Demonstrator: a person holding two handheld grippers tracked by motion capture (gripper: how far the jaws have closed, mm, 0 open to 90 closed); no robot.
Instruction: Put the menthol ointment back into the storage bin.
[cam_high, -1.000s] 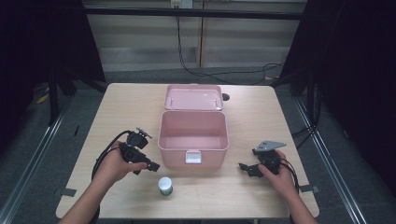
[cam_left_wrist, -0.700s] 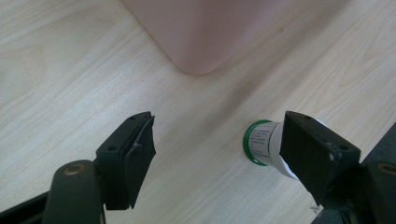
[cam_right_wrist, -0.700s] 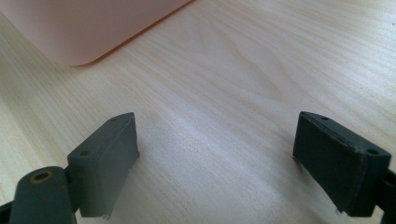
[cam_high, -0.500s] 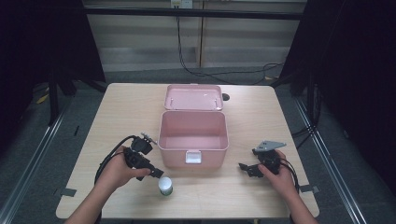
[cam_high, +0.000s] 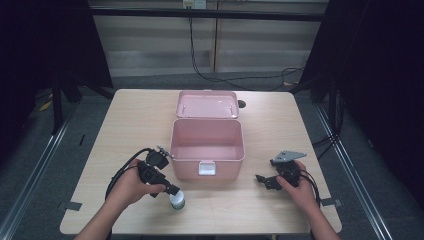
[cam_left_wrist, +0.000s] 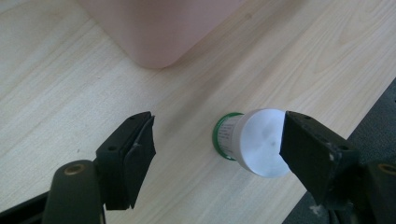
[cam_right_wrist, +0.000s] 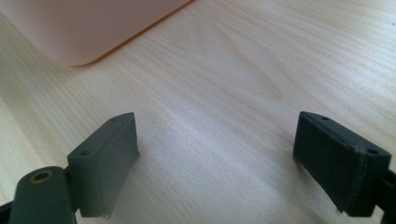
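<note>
So far: nothing is packed, as I read it; the job looks like getting the little jar into the box, and I am only at the reach for it
Surface (cam_high: 130, 125): pale wood, carrying the box, the jar and both of my hands
Pink box (cam_high: 207, 146): stands at the middle with its lid (cam_high: 207, 104) thrown back flat behind it; the inside looks bare, so it is ready to take something
Left hand-held gripper (cam_left_wrist: 217, 154): jaws wide apart and lowered around the jar, one pad close against its cap, the other pad well off it; nothing is gripped yet
Right hand-held gripper (cam_right_wrist: 215, 154): jaws spread with bare wood between them, resting to the right of the box and holding nothing
Small jar (cam_left_wrist: 250, 140): white cap, green base, upright on the surface just in front of the box's near left corner, outside it
Left to do: close on the jar, lift it over the near wall, set it inside, then probably bring the lid down
</note>
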